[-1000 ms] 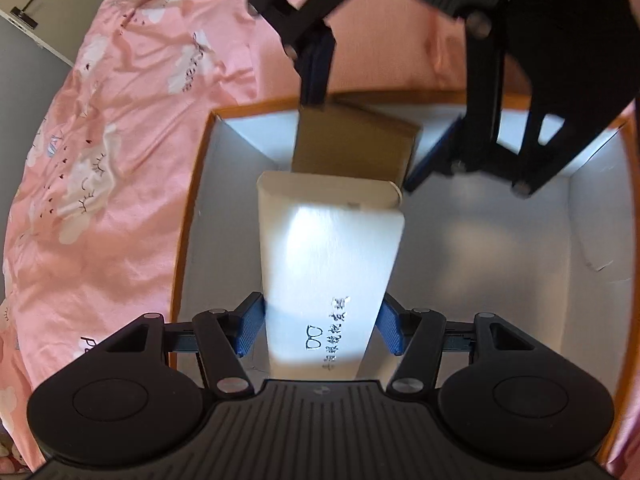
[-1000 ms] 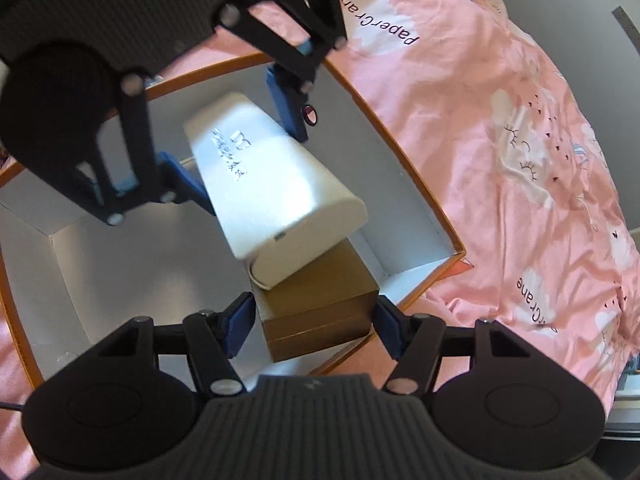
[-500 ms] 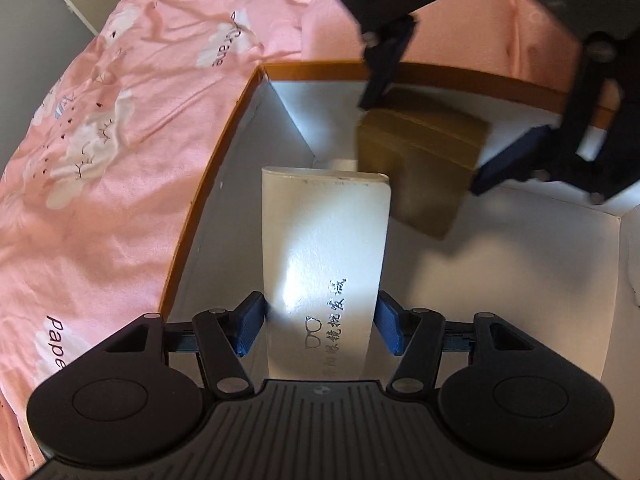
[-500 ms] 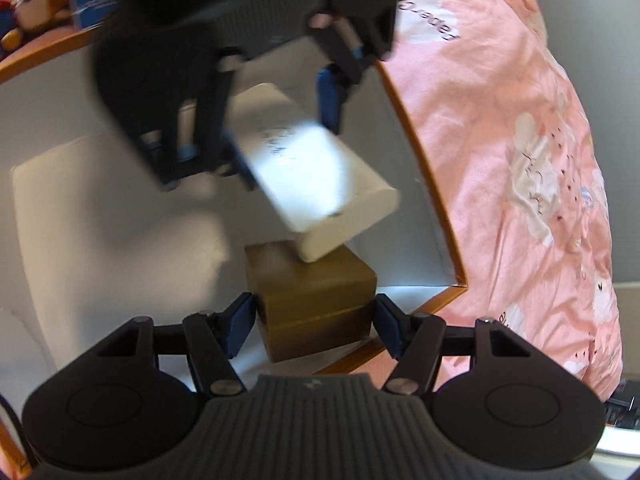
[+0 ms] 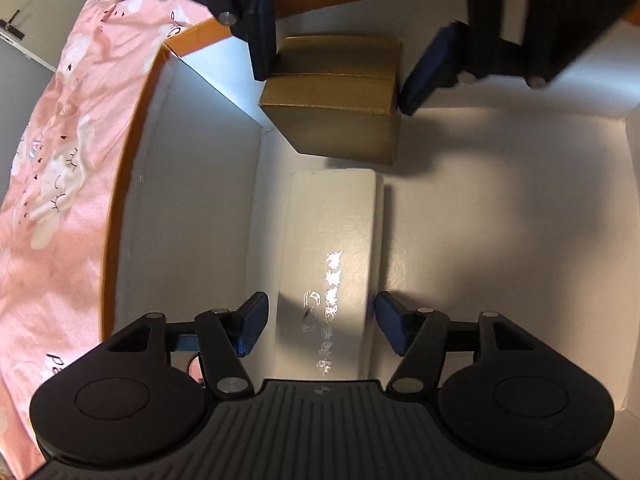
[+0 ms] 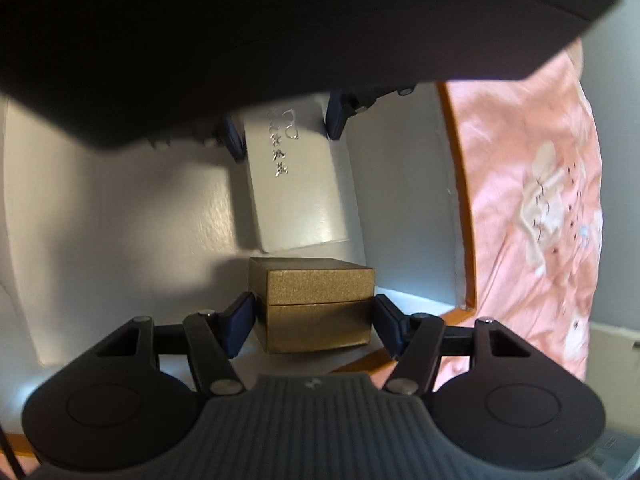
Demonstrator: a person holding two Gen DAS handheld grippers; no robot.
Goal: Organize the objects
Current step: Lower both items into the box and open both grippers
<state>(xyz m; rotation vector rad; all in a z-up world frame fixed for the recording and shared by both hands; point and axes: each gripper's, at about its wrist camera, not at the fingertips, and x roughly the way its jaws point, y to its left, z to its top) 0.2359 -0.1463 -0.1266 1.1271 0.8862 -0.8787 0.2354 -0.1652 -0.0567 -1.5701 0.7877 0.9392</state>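
Lowered from mid-air a second earlier, the white case (image 5: 328, 256) is now laid flat on the floor of the orange-rimmed box (image 5: 132, 128), along its left wall, with the gold box (image 5: 340, 100) set in the far corner just beyond it. Bare floor is left to the right of both. The left gripper (image 5: 320, 322) has just been opening and is released, its pads clear of the case; the right gripper (image 6: 314, 316) is kept clenched on the gold box.

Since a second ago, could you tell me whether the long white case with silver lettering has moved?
Yes. The white case has sunk from near the orange rim onto the box floor; the left gripper jaws have just opened off it.
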